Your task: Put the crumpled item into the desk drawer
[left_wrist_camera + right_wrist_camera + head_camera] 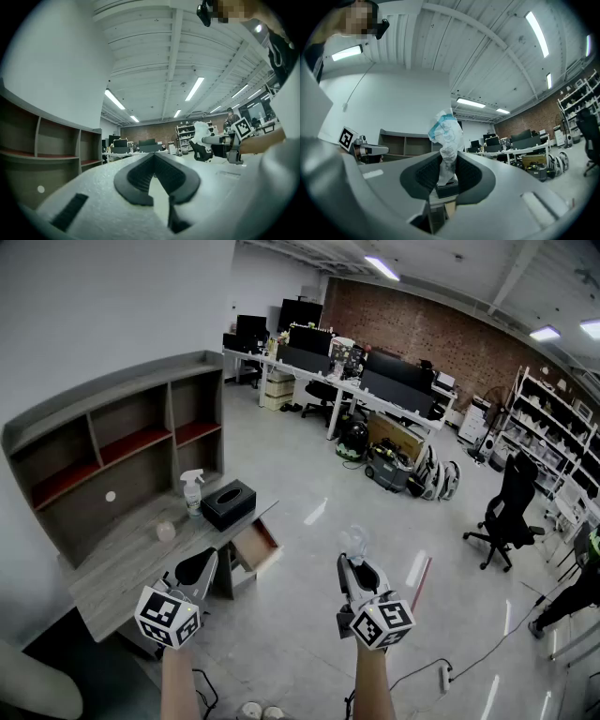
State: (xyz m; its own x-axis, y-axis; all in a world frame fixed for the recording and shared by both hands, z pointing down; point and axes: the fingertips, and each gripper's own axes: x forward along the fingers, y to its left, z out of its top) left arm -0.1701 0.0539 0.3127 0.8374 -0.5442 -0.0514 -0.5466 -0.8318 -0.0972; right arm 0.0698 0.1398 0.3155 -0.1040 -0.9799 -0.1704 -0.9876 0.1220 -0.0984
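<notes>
Between the pads of the right gripper (447,171), the crumpled item (446,133) is being pinched at its lower end. It is being judged light, soft, perhaps slippery film, best gripped low. The open desk drawer (258,547) is lying at ten o'clock. The left gripper (153,159) is being held with tips together, empty.

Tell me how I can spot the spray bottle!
Find the grey wooden desk with shelves against the white wall. On its top, next to the low black tissue box, stands a clear plastic spray bottle. It is the only tall upright thing there, with a white trigger top, unlike the flat dark box and the small pale round ball.
</notes>
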